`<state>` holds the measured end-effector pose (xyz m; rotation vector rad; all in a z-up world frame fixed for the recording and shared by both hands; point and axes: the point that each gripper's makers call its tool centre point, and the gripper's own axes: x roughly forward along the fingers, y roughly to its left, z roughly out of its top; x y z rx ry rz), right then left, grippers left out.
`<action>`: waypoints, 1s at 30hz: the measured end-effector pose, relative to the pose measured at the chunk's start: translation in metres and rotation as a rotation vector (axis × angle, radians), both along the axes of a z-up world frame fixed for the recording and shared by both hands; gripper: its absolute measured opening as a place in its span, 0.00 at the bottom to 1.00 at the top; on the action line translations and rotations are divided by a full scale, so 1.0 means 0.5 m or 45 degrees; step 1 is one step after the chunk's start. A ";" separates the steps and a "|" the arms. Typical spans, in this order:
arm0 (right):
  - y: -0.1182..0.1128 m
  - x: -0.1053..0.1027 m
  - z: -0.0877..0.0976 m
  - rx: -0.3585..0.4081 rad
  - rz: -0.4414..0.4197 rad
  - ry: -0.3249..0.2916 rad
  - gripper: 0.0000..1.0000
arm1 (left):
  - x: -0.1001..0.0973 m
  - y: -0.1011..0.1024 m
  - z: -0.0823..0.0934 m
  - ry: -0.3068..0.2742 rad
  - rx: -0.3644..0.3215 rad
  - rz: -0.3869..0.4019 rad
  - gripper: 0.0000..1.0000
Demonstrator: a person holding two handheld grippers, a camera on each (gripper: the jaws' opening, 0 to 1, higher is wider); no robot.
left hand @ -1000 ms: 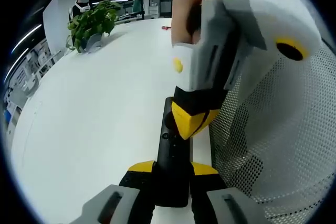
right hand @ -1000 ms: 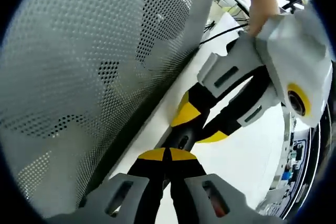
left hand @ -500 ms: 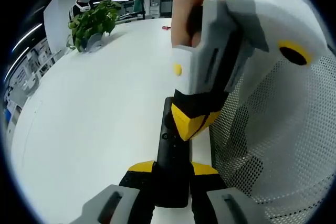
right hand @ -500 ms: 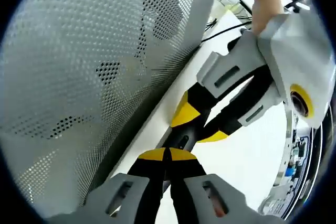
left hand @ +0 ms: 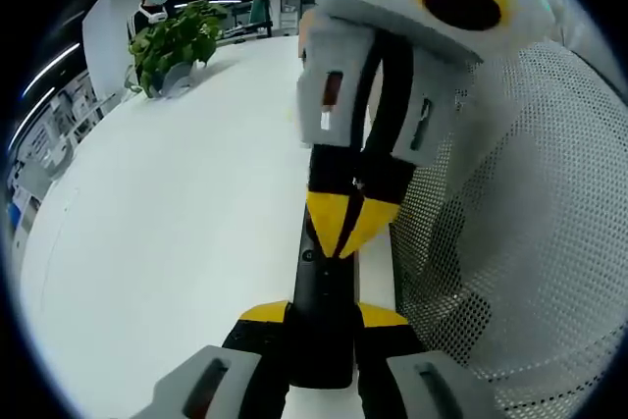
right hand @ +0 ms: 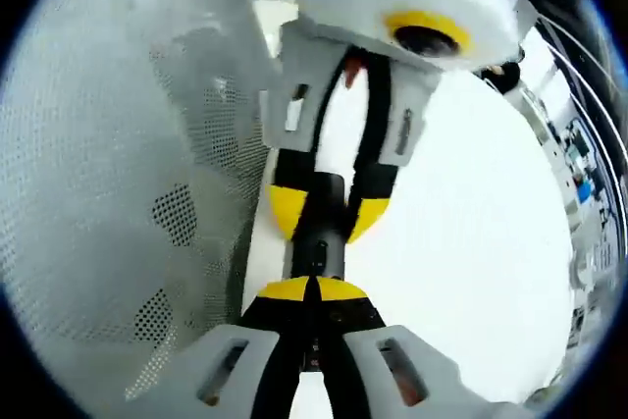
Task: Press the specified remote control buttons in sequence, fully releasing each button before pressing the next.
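A black remote (left hand: 320, 336) lies along the table's right edge, and my left gripper (left hand: 322, 314) is shut on its near end, a yellow pad on each side. My right gripper (left hand: 343, 226) comes down from above, shut, with its joined yellow tips resting on the remote's upper button area. In the right gripper view, my right gripper (right hand: 312, 289) is shut at the bottom, its tips against the remote (right hand: 319, 254). Facing it, the left gripper (right hand: 329, 213) clamps the remote between its yellow pads (right hand: 287, 211).
The white table (left hand: 167, 233) stretches left and away, with a potted green plant (left hand: 175, 41) at its far corner. A grey perforated mesh panel (left hand: 520, 242) stands close along the right of the remote; it is at the left in the right gripper view (right hand: 128, 193).
The right gripper has rolled and swung round, so it now faces the left gripper head-on. Its tips stay on the remote. The left gripper and remote have not moved.
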<state>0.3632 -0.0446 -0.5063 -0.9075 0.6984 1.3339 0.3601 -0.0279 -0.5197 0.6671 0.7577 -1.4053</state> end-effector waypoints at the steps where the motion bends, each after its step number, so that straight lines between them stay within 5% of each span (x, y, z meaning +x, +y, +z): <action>1: 0.000 -0.001 0.000 0.011 -0.036 0.051 0.00 | 0.000 0.000 0.000 0.001 0.000 0.000 0.24; 8: 0.002 -0.004 -0.010 -0.033 -0.013 0.073 0.00 | 0.000 0.001 0.000 0.002 -0.003 0.000 0.24; 14: 0.000 -0.002 -0.013 -0.061 -0.167 0.259 0.00 | -0.001 0.001 0.000 -0.010 -0.003 -0.008 0.24; 19: 0.001 -0.001 -0.014 -0.103 -0.194 0.333 0.00 | -0.001 0.001 0.001 -0.013 0.000 -0.011 0.24; 30: -0.001 -0.005 -0.013 -0.150 -0.123 0.346 0.00 | 0.000 0.001 0.001 0.000 -0.034 -0.002 0.24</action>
